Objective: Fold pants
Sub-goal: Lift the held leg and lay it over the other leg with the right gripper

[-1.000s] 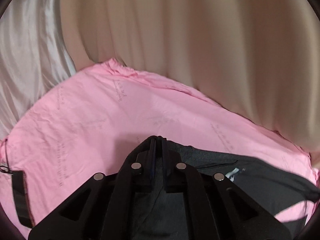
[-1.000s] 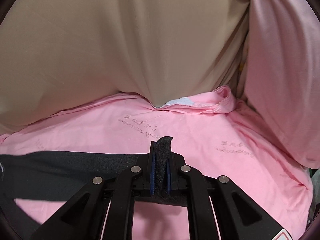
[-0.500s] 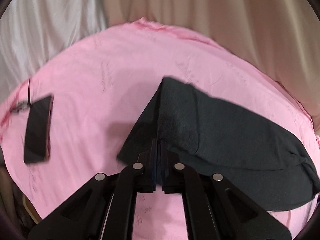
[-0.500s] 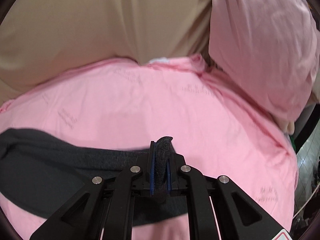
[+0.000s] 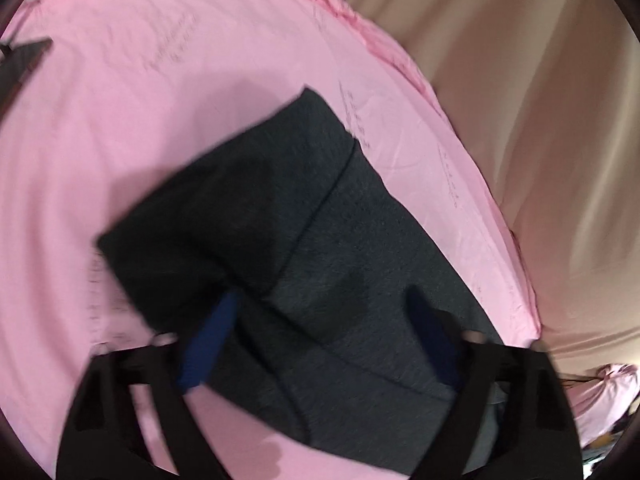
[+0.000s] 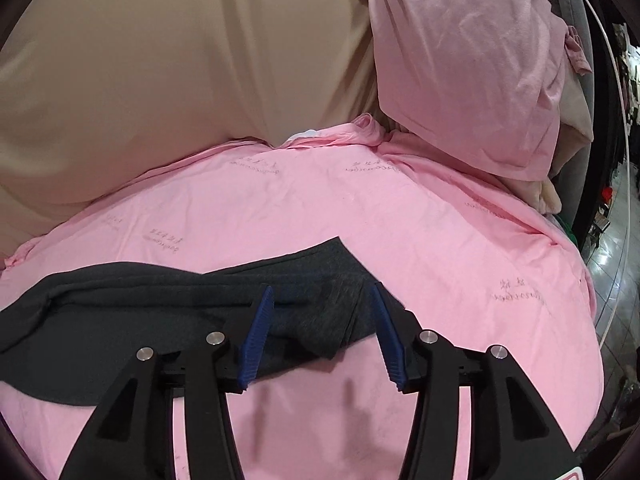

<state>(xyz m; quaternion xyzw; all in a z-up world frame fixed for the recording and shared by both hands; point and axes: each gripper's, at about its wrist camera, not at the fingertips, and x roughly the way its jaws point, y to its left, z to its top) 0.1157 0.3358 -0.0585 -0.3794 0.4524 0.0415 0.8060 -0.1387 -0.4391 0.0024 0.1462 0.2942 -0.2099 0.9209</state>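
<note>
The dark grey pants (image 5: pixel 320 240) lie folded on the pink sheet (image 5: pixel 140 120). In the left wrist view, one layer lies over another with a seam running across. My left gripper (image 5: pixel 324 300) hovers just over the cloth; its jaws are opening, the blue pads (image 5: pixel 212 336) apart and pressing on nothing. From the right wrist, the pants (image 6: pixel 120 312) stretch away to the left, one corner pointing up. My right gripper (image 6: pixel 322 300) is over that end, jaws opening, blue pads (image 6: pixel 256 332) clear of the cloth lying between them.
A beige drape (image 6: pixel 160 60) hangs behind the bed. A pink pillow (image 6: pixel 468 60) leans at the right rear. A dark flat object (image 5: pixel 24 60) lies at the sheet's far left. The bed's right edge drops to a tiled floor (image 6: pixel 612 248).
Both grippers carried the pants' ends across and down onto the sheet, then let go; their jaws have gone from shut on cloth to apart. The left gripper rolled.
</note>
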